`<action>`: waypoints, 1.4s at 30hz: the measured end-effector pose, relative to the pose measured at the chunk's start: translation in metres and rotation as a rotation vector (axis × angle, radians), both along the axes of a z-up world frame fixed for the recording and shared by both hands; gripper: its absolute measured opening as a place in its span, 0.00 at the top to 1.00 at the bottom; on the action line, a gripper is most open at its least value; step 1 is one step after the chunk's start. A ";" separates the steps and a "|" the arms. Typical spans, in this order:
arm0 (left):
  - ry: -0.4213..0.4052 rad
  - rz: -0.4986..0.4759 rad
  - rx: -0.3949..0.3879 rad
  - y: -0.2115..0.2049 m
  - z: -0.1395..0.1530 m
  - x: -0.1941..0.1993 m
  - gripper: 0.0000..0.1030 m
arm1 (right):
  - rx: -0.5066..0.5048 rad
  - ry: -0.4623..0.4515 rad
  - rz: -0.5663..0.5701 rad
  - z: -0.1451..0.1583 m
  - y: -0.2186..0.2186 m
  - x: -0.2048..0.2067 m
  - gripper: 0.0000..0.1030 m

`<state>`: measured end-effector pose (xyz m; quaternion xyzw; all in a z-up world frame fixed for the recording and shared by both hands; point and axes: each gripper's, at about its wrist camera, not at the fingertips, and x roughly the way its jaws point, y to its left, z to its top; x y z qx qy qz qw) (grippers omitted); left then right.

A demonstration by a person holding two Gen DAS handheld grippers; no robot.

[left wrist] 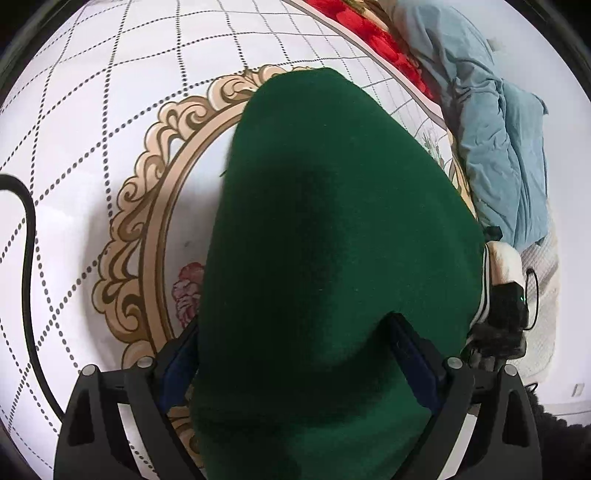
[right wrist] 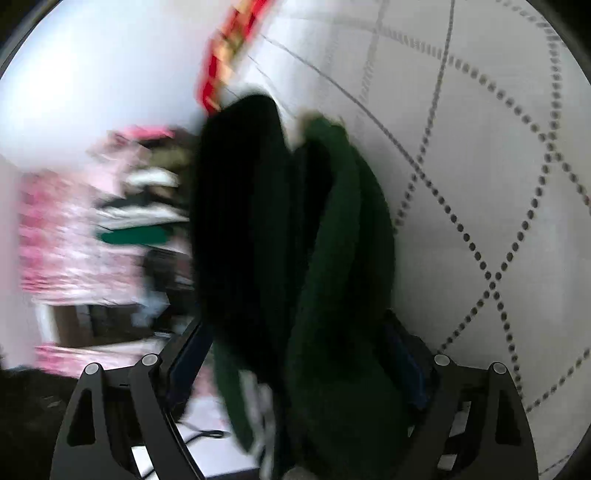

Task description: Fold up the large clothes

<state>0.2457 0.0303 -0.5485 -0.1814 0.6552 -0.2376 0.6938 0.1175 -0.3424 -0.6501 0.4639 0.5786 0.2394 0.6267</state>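
A thick dark green garment [left wrist: 332, 240] fills the middle of the left wrist view, bunched between the wide-set jaws of my left gripper [left wrist: 295, 347]. It reaches both blue pads and hangs over the white patterned bedsheet [left wrist: 110, 110]. At the right edge of that view the black body of my other gripper shows beside a white striped cuff [left wrist: 498, 262]. In the blurred right wrist view the same green garment [right wrist: 332, 258] stands in thick folds between the jaws of my right gripper [right wrist: 295, 350]. Those jaws are also wide, with cloth against both pads and lifted off the bed.
A light blue quilt [left wrist: 498, 147] lies crumpled at the bed's far right, with a red patterned cloth [left wrist: 369, 26] behind it. A black cable [left wrist: 27, 258] curves along the left. Blurred pink and white clutter [right wrist: 92, 221] sits at the left of the right wrist view.
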 end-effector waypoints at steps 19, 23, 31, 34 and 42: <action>-0.181 -0.036 0.136 -0.021 0.089 0.035 0.09 | -0.049 0.079 -0.066 0.091 0.011 0.053 0.48; -0.203 -0.031 0.144 -0.029 0.104 0.073 0.09 | -0.057 0.080 -0.079 0.108 -0.003 0.092 0.48; -0.239 0.006 0.133 -0.045 0.112 0.193 0.09 | -0.095 0.054 -0.077 0.125 -0.035 0.246 0.48; -0.226 0.020 0.135 -0.049 0.100 0.240 0.09 | -0.132 0.060 -0.067 0.115 -0.050 0.321 0.48; -0.112 0.037 0.142 -0.067 0.031 0.356 0.09 | -0.256 0.115 -0.043 0.064 -0.086 0.465 0.49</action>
